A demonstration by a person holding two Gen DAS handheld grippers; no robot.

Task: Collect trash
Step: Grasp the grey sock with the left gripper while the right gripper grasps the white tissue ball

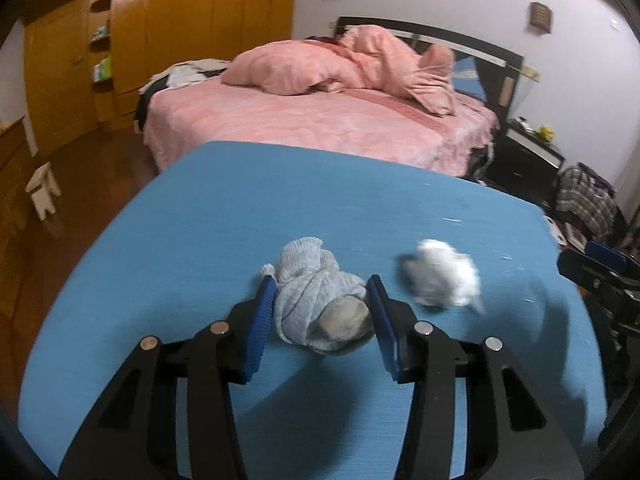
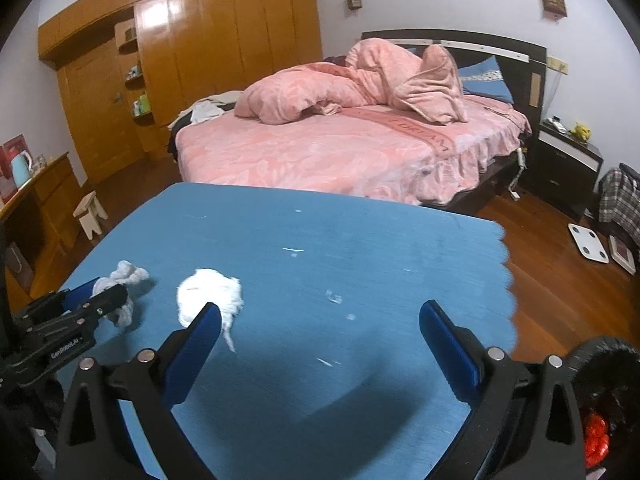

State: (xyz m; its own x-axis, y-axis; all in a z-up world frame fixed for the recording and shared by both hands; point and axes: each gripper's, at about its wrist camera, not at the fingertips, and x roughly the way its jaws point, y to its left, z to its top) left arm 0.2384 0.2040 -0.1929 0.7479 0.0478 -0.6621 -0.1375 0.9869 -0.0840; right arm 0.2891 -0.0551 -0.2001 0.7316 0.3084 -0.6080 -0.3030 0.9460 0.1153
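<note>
A crumpled grey-white tissue wad [image 1: 316,304] lies on the blue table cloth [image 1: 240,208]. My left gripper [image 1: 322,286] straddles it with a pad close on each side; whether the pads touch it is unclear. It also shows in the right wrist view [image 2: 124,276], where the left gripper [image 2: 94,294] covers part of it. A second, whiter crumpled tissue [image 1: 442,272] lies to its right. In the right wrist view this white tissue [image 2: 210,294] sits just beyond my left fingertip [image 2: 208,320]. My right gripper [image 2: 320,310] is wide open and empty above the cloth.
A black bin [image 2: 608,400] with red trash inside stands at the table's right front corner. Small white scraps [image 2: 334,298] dot the cloth. Beyond the table are a pink bed [image 2: 340,148], wooden wardrobes [image 2: 192,52], a stool [image 2: 92,212] and a nightstand [image 2: 568,164].
</note>
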